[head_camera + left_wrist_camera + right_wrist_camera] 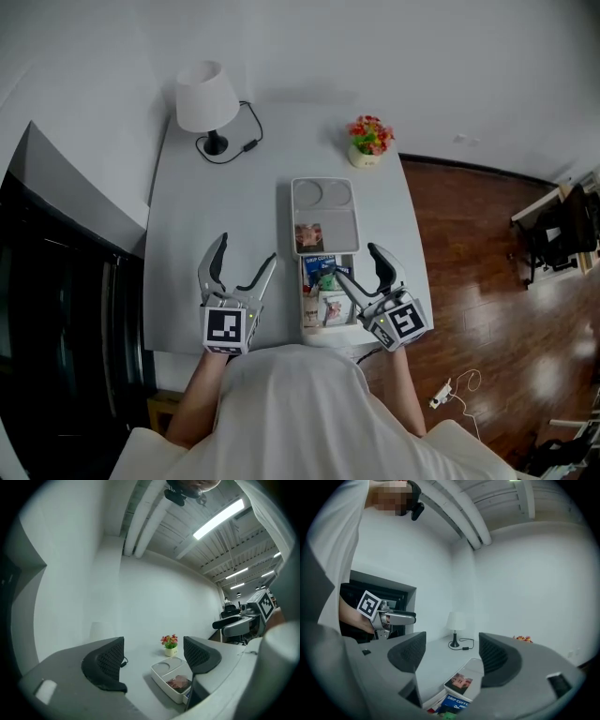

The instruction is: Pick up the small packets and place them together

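**Tabletop from the head view, with both gripper views.** A white compartment tray (339, 221) lies at the middle of the tabletop (187, 244). Its long axis runs from the near edge towards the far edge. One picture-printed packet (308, 236) lies in the tray's near compartment.

The other small packets are heaped at the tray's near end, close to the tabletop's near edge. They are a blue drip-coffee packet (319, 263), a green packet (327, 279) touching it, and a pale packet (334, 307) nearest the person. Whether this heap rests in a second container cannot be told. The blue packet's long axis appears to run parallel to the near edge.

The right gripper (359, 263) hovers at the heap's right side, its jaws moderately apart with nothing between them. In its own view the blue packet and the tray lie below the gap and slightly to its left. The left gripper (246, 251) is over bare tabletop left of the tray, apart from the packets, its jaws also apart and empty.

The right gripper is judged the nearer. A pickup would call for it to dip down and leftward, closing its jaws across a packet's short side.

A table lamp (206, 98) at the far left corner and a flower pot (368, 141) near the far right corner stand clear of the work.
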